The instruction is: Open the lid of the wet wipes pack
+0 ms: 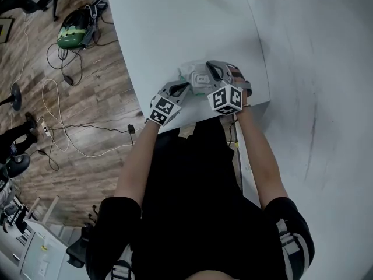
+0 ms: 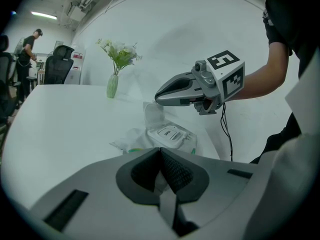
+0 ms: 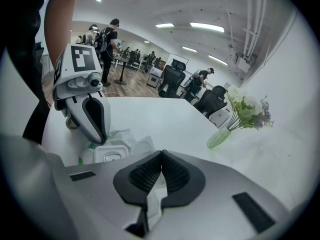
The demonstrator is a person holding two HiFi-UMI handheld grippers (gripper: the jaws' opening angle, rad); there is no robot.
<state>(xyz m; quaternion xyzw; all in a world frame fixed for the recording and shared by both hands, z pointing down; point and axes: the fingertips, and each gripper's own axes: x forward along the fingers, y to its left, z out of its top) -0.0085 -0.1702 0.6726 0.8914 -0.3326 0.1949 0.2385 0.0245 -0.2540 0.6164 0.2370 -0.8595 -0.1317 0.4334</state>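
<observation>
White surface (image 1: 175, 28) carries everything. The work sits at its 6 o'clock edge, close to the person, probably so both arms reach it without stretching.

The 2 grippers split the job. The left gripper (image 2: 160, 150) comes in from 8 o'clock with its jaws together on what looks like a fold of wrapper, seemingly to pin the pack while the other pulls. The right gripper (image 3: 161, 153) arches over from 4 o'clock, its jaws pinched on a thin white flap that I take for the lid.

Far off at 12 o'clock a pale green vase (image 2: 112, 85) holds white flowers (image 2: 119, 51), well clear of the work.

The wet wipes pack (image 2: 175, 138) lies flat and face up between the 2 gripper tips, and no wipe shows from it. Its lid (image 2: 152, 115) appears to stand upright off the frame, so the opening looks largely done.
</observation>
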